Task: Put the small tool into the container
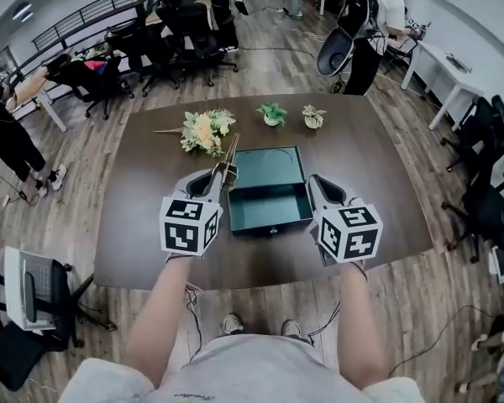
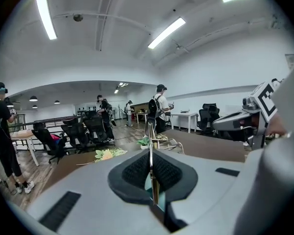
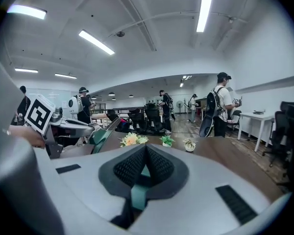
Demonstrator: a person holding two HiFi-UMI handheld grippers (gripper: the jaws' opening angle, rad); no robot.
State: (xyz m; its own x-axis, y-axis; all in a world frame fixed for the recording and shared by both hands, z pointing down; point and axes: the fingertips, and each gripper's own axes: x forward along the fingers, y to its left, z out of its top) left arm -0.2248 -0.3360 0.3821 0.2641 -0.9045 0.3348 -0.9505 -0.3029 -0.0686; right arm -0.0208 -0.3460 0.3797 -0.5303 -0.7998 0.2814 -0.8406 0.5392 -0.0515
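Wood-plank flooring and rows of black office chairs (image 1: 176, 23) ring the dark brown table (image 1: 143, 233) we stand at. At the far left a person in dark clothes (image 1: 8, 141) stands by a desk. On the table's far side lies a bunch of yellow and white flowers (image 1: 206, 130). Just in front of it is our left gripper (image 1: 222, 176), with its marker cube nearest us. In the left gripper view its black pads are clenched on the small tool (image 2: 150, 148). This thin metal strip sticks forward out of the jaws, and in the head view its tip reaches toward the flowers. The tool (image 1: 230, 156) is in the air just left of the green container (image 1: 273, 221), not inside it. The container sits at the middle of the table with its lid open on the far side, and we see nothing lying in it. Behind it stand two small potted plants (image 1: 271, 113) (image 1: 313, 117). Our right gripper (image 1: 312, 181) is just beside the container's right wall. In the right gripper view its pads (image 3: 157, 168) are pressed together with nothing gripped, and the container's lid (image 3: 100, 137) shows to the left. At the far right a person with a backpack (image 1: 365, 23) stands beside a white desk (image 1: 441, 65).
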